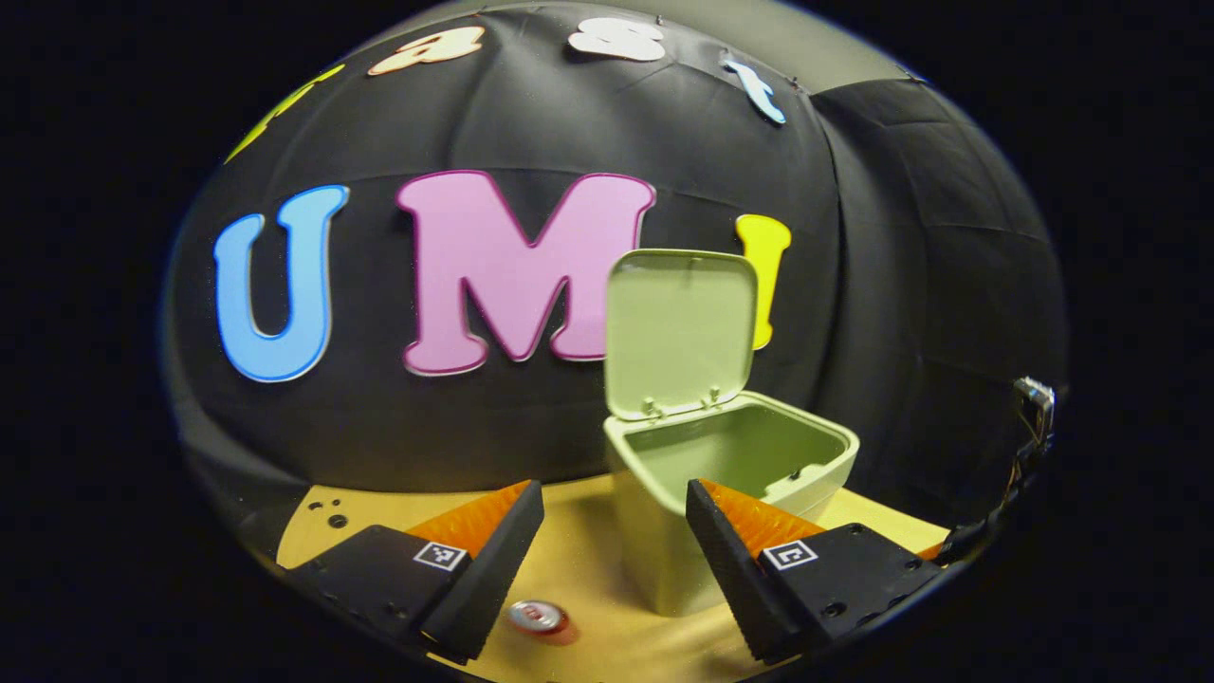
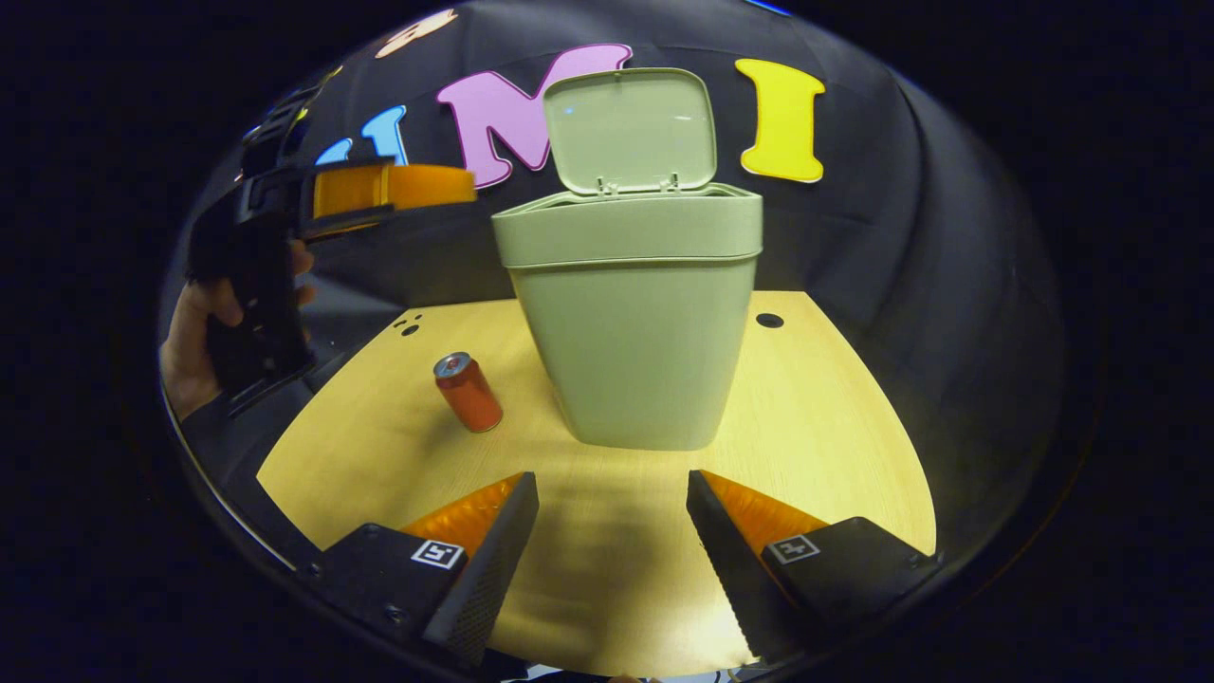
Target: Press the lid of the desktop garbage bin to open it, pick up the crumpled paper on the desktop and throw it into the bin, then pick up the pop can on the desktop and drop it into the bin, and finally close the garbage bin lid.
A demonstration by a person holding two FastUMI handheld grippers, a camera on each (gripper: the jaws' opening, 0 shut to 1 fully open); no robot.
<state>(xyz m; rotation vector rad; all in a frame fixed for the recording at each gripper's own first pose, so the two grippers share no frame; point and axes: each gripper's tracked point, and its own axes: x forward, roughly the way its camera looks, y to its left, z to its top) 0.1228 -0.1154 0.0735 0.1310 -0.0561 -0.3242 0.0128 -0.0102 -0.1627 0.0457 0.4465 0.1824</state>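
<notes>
The pale green bin (image 2: 634,341) stands on the wooden desktop (image 2: 835,427) with its lid (image 2: 631,128) swung up and upright. A red pop can (image 2: 468,391) stands upright just left of the bin. My right gripper (image 2: 612,531) is open and low over the desk, in front of the bin, nothing between its fingers. My left gripper (image 1: 615,541) is open and raised near the bin's rim, above the can (image 1: 538,618), looking into the bin (image 1: 730,474) past its lid (image 1: 678,332). In the right gripper view the left gripper (image 2: 379,194) hangs high at the left, held by a hand (image 2: 194,337).
Small holes (image 2: 769,321) mark the desktop to the right behind the bin and at the left back (image 2: 410,327). The black cloth wall stands close behind the bin. A cable and metal fitting (image 1: 1034,398) show at the right edge of the left gripper view.
</notes>
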